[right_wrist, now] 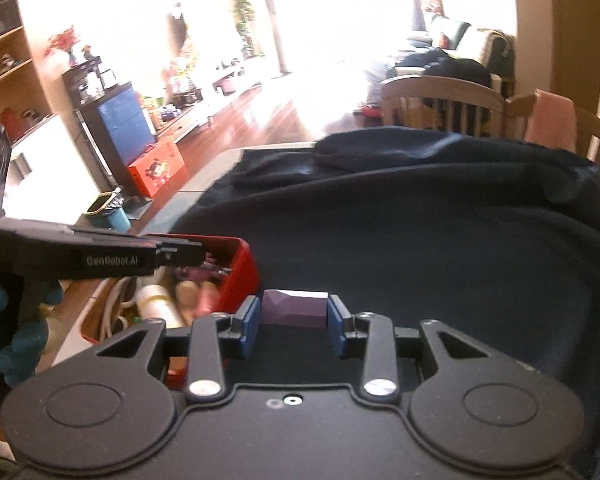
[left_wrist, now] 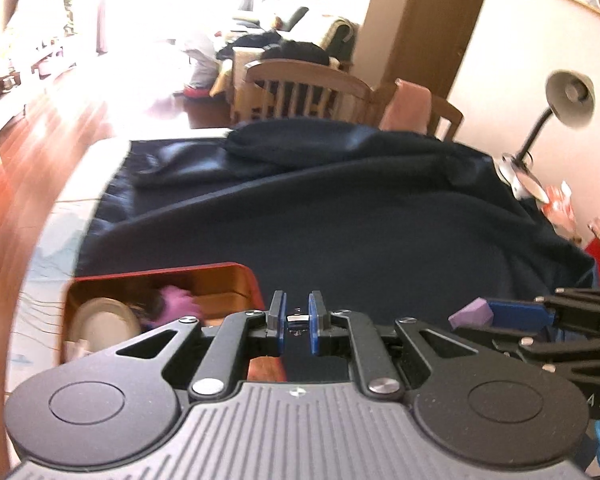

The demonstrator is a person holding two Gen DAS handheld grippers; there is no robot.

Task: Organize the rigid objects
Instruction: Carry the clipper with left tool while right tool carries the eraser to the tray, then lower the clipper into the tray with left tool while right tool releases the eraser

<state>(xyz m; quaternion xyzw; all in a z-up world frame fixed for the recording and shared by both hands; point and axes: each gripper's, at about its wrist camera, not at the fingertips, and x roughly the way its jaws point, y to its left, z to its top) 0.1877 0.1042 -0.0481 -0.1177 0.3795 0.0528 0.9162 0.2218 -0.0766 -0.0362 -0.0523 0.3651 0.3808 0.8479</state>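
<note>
Item: red rectangular metal tin [left_wrist: 204,270] with an orange-brown inner wall, lid off, standing at the left edge of the table [left_wrist: 60,216], partly on the dark navy cloth [left_wrist: 340,220] that covers most of the tabletop. Contents, blurred: a pale round dish or lid [left_wrist: 104,320], a purple lump [left_wrist: 176,304], and, seen from the right wrist camera, pale and pink cylindrical pieces [right_wrist: 192,294] lying side by side; their exact kind cannot be told.

Item: left tongs [left_wrist: 298,320], black linkage with blue pads, pressed nearly together on a small silvery metal piece [left_wrist: 297,317]; it is too small to identify. They hang over the cloth just beside the tin's right wall.

Item: right tongs [right_wrist: 294,322], same make, pinching a faceted purple block [right_wrist: 294,307] between the blue pads, above the cloth and just right of the tin's near corner. In the left wrist view these tongs come in at the right edge with the block at their tip.

Item: dark navy cloth, rumpled, bunched into a fold toward the far edge of the table.

Item: grey gooseneck desk lamp [left_wrist: 570,98] at the far right corner of the table.

Item: light wooden chairs [left_wrist: 304,84] behind the far edge, one draped with a pink cloth [left_wrist: 408,106].
</note>
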